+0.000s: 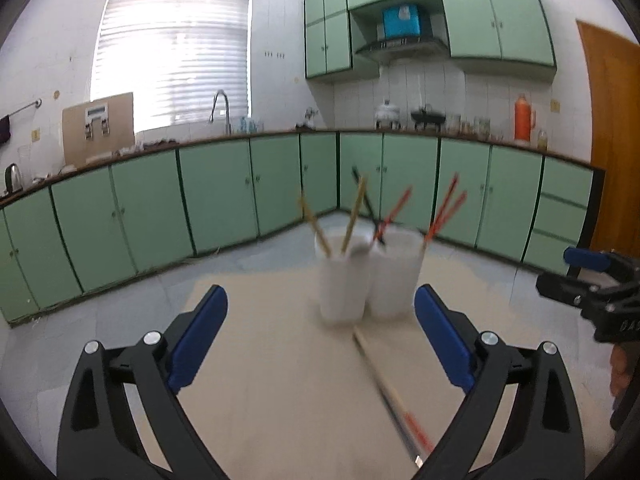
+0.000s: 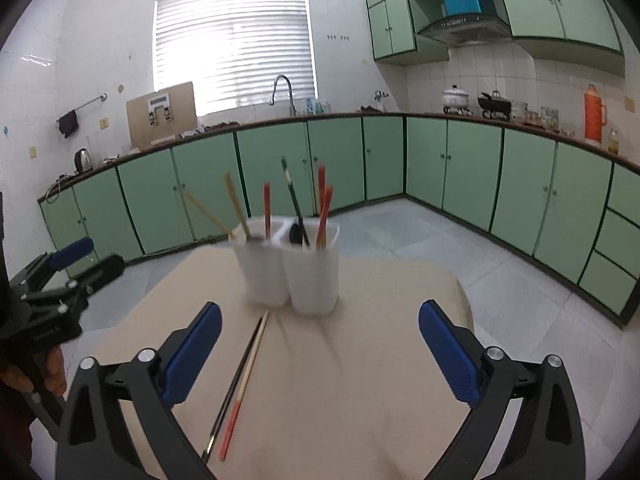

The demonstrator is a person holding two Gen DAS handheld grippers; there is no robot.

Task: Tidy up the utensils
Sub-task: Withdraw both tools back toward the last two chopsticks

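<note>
Item: two loose chopsticks point(image 2: 240, 384) lying on desk point(image 2: 380, 360), just before white holders point(image 2: 292, 276). Left tool point(image 1: 320, 344), right tool point(image 2: 320, 356): both gaping wide, gripping nothing. Step: picking up pending; next requiring closing on one stick.

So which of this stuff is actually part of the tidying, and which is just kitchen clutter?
Part of the job:
- two white holders with chopsticks in them
- loose chopsticks lying on the table
- left gripper and right gripper, both open and empty

Just lying about:
- orange flask
- kettle
- pots
</note>
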